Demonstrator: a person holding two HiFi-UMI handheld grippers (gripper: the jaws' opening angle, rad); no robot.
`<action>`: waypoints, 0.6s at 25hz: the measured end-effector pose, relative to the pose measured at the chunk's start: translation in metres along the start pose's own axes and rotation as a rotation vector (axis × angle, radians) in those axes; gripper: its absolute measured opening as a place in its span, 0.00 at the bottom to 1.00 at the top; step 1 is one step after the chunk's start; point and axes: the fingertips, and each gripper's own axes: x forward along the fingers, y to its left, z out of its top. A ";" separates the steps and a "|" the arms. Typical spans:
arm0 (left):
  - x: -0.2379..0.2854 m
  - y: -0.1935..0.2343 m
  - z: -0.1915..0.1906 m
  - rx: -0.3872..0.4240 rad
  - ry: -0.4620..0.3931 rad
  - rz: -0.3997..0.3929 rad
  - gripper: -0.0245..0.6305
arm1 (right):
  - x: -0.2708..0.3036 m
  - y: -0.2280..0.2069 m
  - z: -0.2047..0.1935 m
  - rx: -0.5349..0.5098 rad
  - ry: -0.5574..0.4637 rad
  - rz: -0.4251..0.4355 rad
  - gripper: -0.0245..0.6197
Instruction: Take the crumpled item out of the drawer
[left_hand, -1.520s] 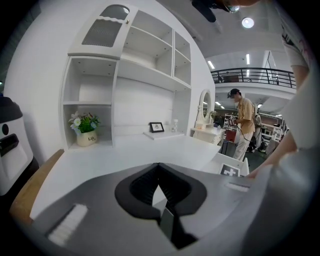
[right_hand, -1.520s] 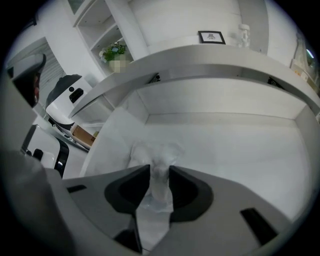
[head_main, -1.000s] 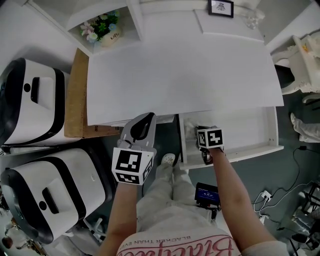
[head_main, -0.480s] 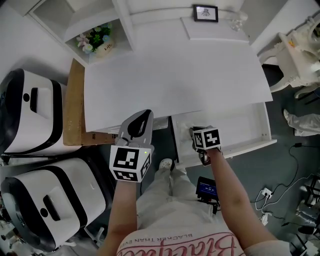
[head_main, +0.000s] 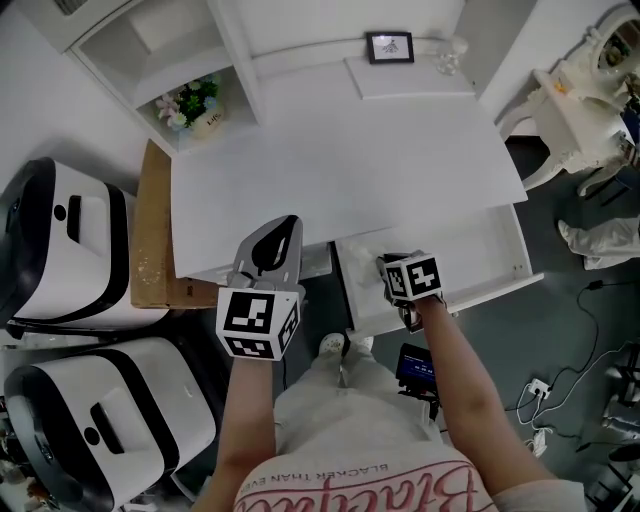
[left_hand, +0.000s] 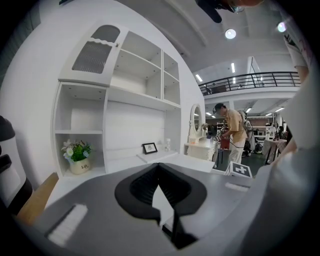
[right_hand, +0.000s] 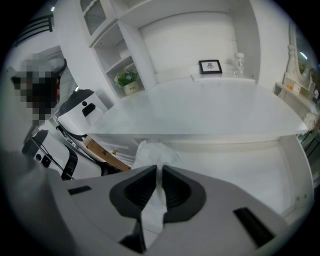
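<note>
Right hand-held gripper (right_hand: 159, 168) clamps crumpled tissue (right_hand: 152, 151), partly hidden in its grip; left hand-held gripper (left_hand: 159, 165) closed.

The left gripper (left_hand: 159, 170), its jaws closed together with nothing between them, points over a white tabletop (left_hand: 102, 176) toward shelves (left_hand: 125, 107) holding a flowerpot (left_hand: 77, 159) and a framed picture (left_hand: 149, 148), with a person (left_hand: 231, 132) standing beyond.
</note>
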 end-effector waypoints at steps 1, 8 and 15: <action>0.000 -0.001 0.004 0.003 -0.008 -0.002 0.05 | -0.004 0.000 0.001 -0.002 -0.006 -0.002 0.11; -0.001 -0.012 0.025 0.021 -0.060 -0.016 0.05 | -0.032 0.000 0.003 -0.013 -0.050 -0.021 0.11; -0.002 -0.022 0.049 0.039 -0.115 -0.026 0.05 | -0.066 0.000 0.015 -0.035 -0.127 -0.042 0.11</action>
